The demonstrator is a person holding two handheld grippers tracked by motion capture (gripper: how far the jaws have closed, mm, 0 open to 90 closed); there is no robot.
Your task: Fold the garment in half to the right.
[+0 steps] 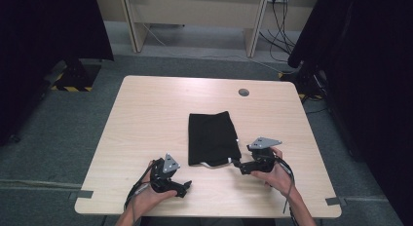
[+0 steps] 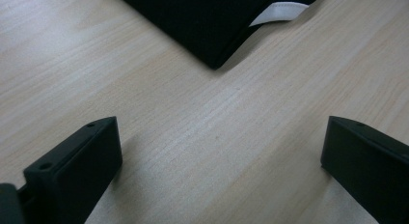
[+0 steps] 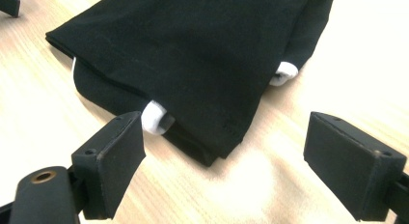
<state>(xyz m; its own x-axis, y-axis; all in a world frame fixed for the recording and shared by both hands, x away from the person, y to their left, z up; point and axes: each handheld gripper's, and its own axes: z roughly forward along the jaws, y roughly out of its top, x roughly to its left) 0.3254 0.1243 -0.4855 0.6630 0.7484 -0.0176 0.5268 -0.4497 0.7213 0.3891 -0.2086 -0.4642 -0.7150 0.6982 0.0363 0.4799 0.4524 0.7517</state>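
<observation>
A folded black garment [image 1: 213,138] lies flat near the middle of the light wooden bench [image 1: 146,119], a little toward the person's side, with thin white trim showing along its near edge. The left gripper [image 1: 184,187] rests low over the bench near the front edge, just off the garment's near left corner and apart from it. In the left gripper view its jaws stand wide apart with bare wood between them, and the corner of the black garment [image 2: 212,21] lies ahead, a strip of white trim [image 2: 279,12] peeking out from under the fold. The right gripper [image 1: 239,165] sits at the garment's near right corner, held in the person's right hand [image 1: 278,178]. In the right gripper view its jaws are also spread wide and hold nothing; the folded corner of the garment [image 3: 193,55] lies between and just ahead of them, with a small white bit of fabric [image 3: 155,117] just beside the tip of the jaw at the left of that view. Whether that jaw touches the cloth cannot be told. A second white bit [image 3: 284,72] shows farther along the fold. A small round grey grommet [image 1: 243,92] sits in the bench beyond the garment, well apart from it.
</observation>
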